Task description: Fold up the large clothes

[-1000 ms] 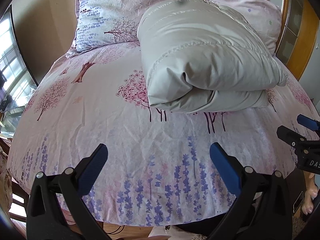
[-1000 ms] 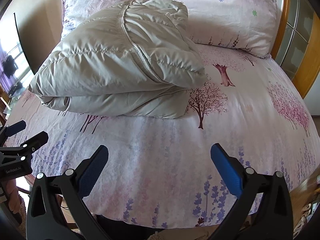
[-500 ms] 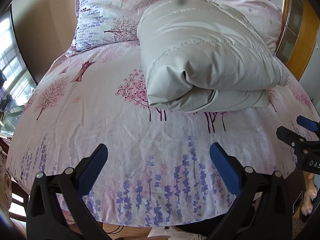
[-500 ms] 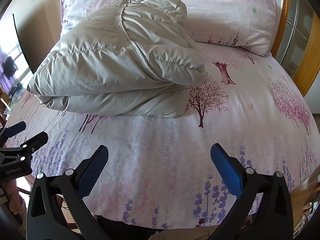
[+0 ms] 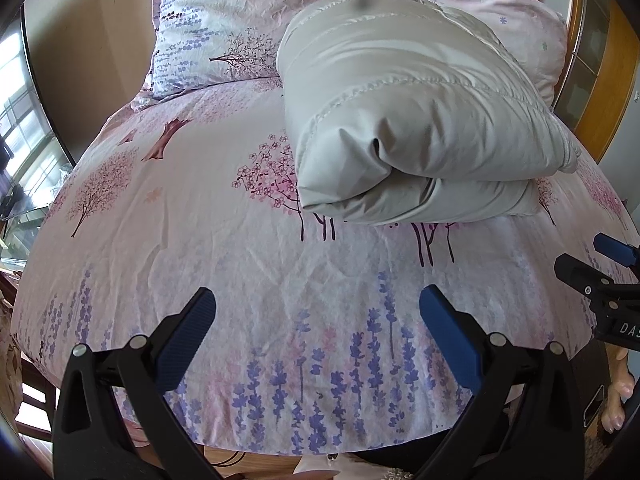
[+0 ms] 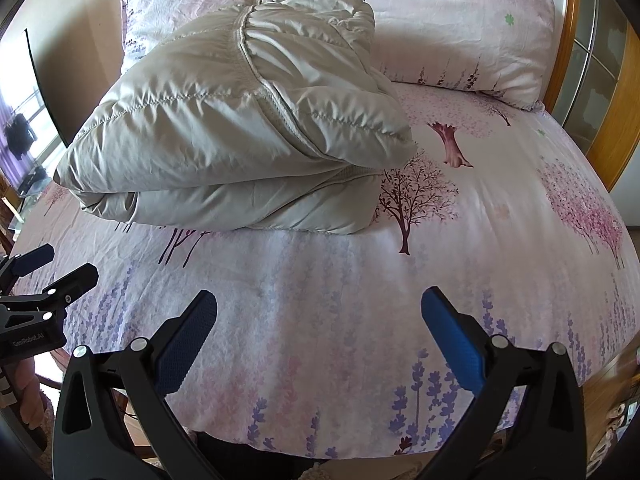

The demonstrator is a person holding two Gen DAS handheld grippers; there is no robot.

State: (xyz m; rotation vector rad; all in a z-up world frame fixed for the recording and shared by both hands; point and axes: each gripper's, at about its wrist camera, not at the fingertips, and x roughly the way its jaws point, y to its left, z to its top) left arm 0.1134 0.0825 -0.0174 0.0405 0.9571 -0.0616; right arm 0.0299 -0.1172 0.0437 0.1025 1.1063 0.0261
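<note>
I have both claws hanging off the foot edge of the bed (image 5: 240,280), and neither has anything in it: the left gripper (image 5: 318,330) stands wide open over the lavender print, and the right gripper (image 6: 319,330) is spread just as wide beside it. The padded jacket (image 6: 240,132) sits folded in a thick bundle toward the middle of the bed, its far end touching the pillows (image 6: 440,20) at the head edge, well apart from my fingers.

To my eye the fold looks done, so the risk now is undoing it. The top layer bulges and overhangs the lower one on the bundle's left end, and the filling is springy; I judge it could creep open by itself, or slide, since the shell looks slick. If I go back in to tidy it, a pinch on only the top layer would peel the fold apart. Reaching low, I might also snag the bedsheet and drag the whole bundle with it.
</note>
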